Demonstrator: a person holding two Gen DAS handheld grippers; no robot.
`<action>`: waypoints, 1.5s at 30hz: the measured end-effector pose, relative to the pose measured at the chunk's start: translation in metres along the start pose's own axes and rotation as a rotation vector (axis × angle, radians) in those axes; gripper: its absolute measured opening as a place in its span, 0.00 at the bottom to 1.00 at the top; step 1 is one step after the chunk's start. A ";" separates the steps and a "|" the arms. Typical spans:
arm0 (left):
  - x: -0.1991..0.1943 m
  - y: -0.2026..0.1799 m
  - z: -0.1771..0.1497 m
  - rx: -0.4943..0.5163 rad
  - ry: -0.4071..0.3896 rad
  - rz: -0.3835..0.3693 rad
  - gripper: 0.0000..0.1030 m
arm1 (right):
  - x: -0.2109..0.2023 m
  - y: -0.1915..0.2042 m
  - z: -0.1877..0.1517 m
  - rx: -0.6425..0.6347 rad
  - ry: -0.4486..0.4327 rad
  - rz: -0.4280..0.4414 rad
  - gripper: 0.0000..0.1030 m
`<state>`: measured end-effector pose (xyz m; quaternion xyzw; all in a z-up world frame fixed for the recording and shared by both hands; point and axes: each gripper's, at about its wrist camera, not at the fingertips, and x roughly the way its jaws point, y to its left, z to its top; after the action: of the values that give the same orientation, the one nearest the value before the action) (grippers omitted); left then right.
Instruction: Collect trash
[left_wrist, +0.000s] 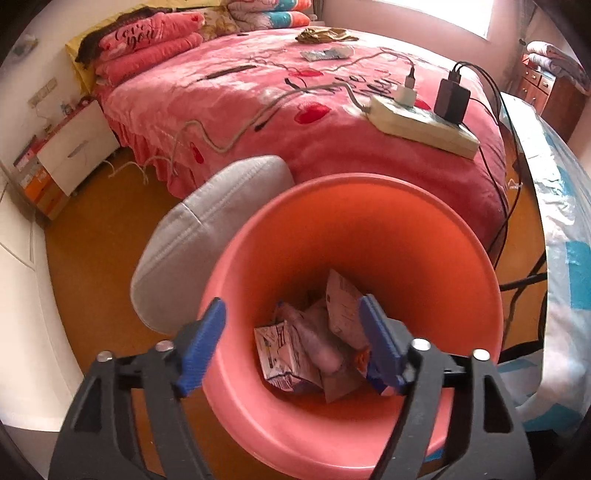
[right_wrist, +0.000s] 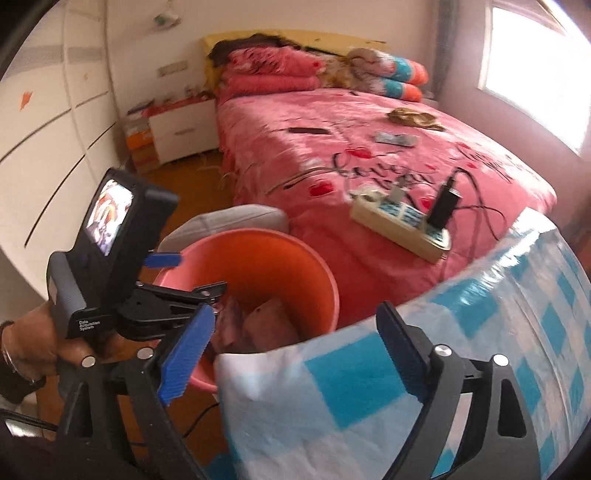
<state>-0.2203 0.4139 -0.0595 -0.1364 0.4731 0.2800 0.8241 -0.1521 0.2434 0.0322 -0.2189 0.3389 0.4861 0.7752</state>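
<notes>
A power strip (left_wrist: 421, 122) lies on the pink bed (left_wrist: 280, 110), perhaps beside chargers.

The left wrist view looks steeply down, close above the pink bin (left_wrist: 354, 229), facing the bed (left_wrist: 258, 99) beyond. The right wrist view sits to the bin's right, further back, facing the same bed (right_wrist: 332, 147) over a blue-checked bundle (right_wrist: 424, 369). Both views share the bin (right_wrist: 258, 251), the bed and the power strip (left_wrist: 421, 122).
</notes>
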 end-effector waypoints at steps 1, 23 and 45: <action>-0.004 -0.001 0.002 0.001 -0.010 0.007 0.81 | -0.003 -0.006 -0.001 0.022 -0.003 -0.007 0.87; -0.111 -0.101 0.037 0.176 -0.306 -0.111 0.90 | -0.098 -0.108 -0.072 0.351 -0.167 -0.225 0.91; -0.174 -0.239 0.019 0.353 -0.395 -0.297 0.96 | -0.193 -0.170 -0.155 0.514 -0.291 -0.551 0.92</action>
<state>-0.1351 0.1728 0.0899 -0.0016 0.3198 0.0911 0.9431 -0.1045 -0.0499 0.0717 -0.0297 0.2646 0.1853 0.9459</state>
